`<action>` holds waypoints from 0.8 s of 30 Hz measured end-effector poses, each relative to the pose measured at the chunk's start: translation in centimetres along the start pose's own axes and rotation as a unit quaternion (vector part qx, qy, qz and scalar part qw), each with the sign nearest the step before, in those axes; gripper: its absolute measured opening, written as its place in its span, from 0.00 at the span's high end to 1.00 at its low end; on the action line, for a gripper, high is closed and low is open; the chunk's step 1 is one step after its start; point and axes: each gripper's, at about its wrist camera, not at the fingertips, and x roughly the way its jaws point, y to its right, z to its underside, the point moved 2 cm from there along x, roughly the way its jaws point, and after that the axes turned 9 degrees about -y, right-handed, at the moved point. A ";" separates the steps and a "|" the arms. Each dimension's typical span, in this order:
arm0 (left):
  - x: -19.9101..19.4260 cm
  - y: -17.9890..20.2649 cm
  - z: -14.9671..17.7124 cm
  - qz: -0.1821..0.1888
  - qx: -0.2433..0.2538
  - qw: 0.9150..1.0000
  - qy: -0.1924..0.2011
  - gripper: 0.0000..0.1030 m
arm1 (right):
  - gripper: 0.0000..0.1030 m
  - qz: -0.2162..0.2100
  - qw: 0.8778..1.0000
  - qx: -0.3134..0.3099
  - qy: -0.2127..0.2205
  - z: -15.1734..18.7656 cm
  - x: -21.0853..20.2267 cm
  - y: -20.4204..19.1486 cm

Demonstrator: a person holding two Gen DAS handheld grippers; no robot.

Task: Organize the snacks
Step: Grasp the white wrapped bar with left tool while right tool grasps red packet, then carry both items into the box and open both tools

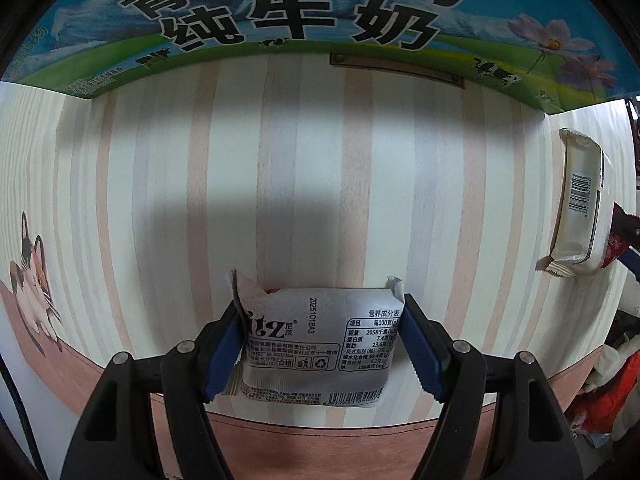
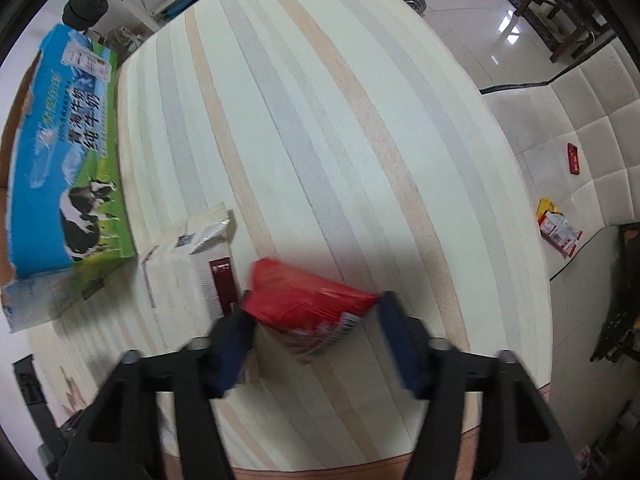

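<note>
Left gripper (image 1: 320, 344) clamped on grey-white snack packet (image 1: 316, 340), long axis 9-to-3 between the pads, milk carton (image 1: 304, 20) at 12; right gripper (image 2: 316, 344) pinching red snack bag (image 2: 308, 312), long axis 10-to-4, over striped table (image 2: 320, 120).

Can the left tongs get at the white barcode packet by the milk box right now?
Probably not yet: the left tongs are shut on a white snack pack. The barcode packet lies off to the right on open tablecloth.

Even, soft indoor light; a broad shadow crosses the striped tablecloth (image 1: 280, 184). Right wrist view motion-blurred, floor (image 2: 508, 32) glare top right. Heavy fisheye bending, dark corners.
</note>
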 end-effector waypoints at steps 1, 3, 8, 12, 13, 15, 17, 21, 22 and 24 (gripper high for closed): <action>0.1 -0.1 0.2 0.000 0.003 1.000 0.001 0.30 | 0.44 0.001 1.000 -0.003 0.008 0.1 -0.1 0.0; -0.3 -0.7 -0.3 -0.001 0.007 1.000 0.004 0.31 | 0.45 0.007 1.000 -0.012 0.016 0.1 -0.1 -0.2; -0.9 -0.3 0.4 0.002 0.008 1.000 0.006 0.32 | 0.46 0.006 0.999 -0.030 0.021 0.9 -0.4 -1.5; -1.7 -0.3 1.1 0.009 0.012 1.000 0.012 0.33 | 0.47 -0.008 0.999 -0.033 0.030 1.9 -1.3 -2.3; -2.2 -0.3 1.3 0.014 0.014 1.000 0.015 0.33 | 0.47 -0.011 0.999 -0.033 0.032 2.7 -1.6 -2.7; -2.9 -0.3 1.8 0.021 0.020 0.999 0.020 0.33 | 0.47 -0.023 0.998 -0.037 0.036 3.4 -2.5 -3.0; -4.3 -0.3 2.6 0.032 0.030 0.999 0.028 0.33 | 0.47 -0.037 0.997 -0.044 0.043 4.3 -3.6 -3.8; -7.2 0.0 3.9 0.051 0.050 0.996 0.046 0.33 | 0.47 -0.062 0.995 -0.062 0.052 6.3 -6.0 -5.2; -8.1 0.0 4.2 0.055 0.055 0.996 0.052 0.33 | 0.47 -0.069 0.994 -0.068 0.055 6.8 -6.8 -5.8; -10.3 -0.2 4.4 0.075 0.059 0.994 0.060 0.33 | 0.47 -0.084 0.991 -0.081 0.060 7.4 -8.2 -7.2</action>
